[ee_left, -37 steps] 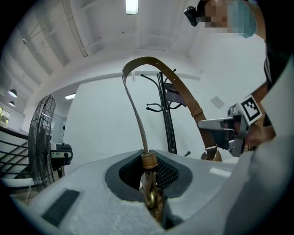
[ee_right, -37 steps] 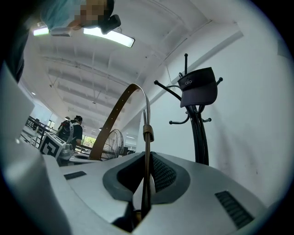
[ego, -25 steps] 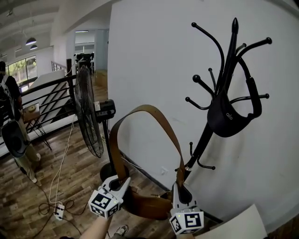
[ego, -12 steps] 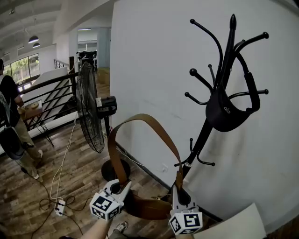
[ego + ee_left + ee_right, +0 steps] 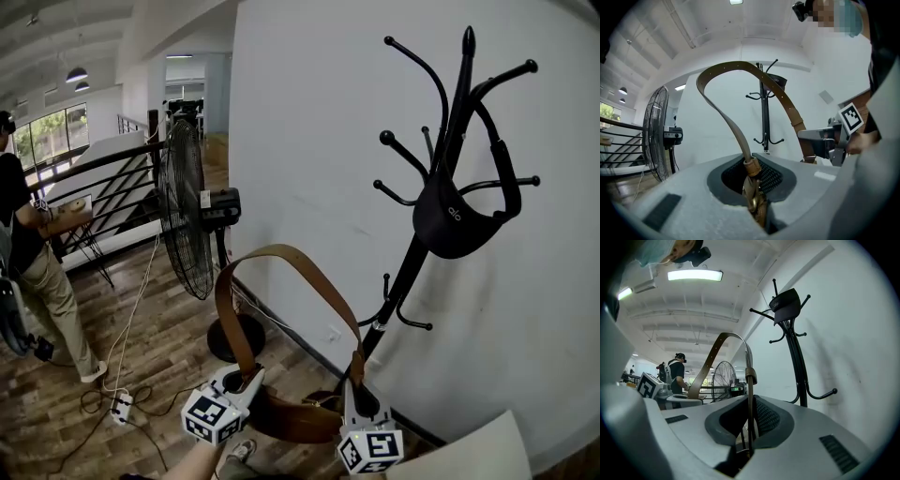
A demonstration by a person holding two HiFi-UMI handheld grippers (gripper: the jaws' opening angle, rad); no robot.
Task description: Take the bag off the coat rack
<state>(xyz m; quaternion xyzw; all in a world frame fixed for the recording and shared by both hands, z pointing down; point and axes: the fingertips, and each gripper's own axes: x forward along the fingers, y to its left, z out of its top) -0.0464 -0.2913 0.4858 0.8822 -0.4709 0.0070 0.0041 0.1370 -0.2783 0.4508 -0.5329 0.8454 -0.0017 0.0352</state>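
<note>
Pretty much done tbh, the brown bag was off the coat rack, low by its pole, left hand-held gripper and right hand-held gripper each clamped on a strap end.

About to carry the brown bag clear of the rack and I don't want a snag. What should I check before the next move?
1. Grip of the left tongs on the brown strap: ok, shut on its end.
2. Grip of the right tongs on the strap's other end: ok, shut on it.
3. Strap free of the coat rack hooks: ok, it arcs clear of them.
4. The brown bag hangs between the tongs: ok.
5. The black bag sits undisturbed on the rack: ok.
6. Room beside the fan: cannot tell.
</note>
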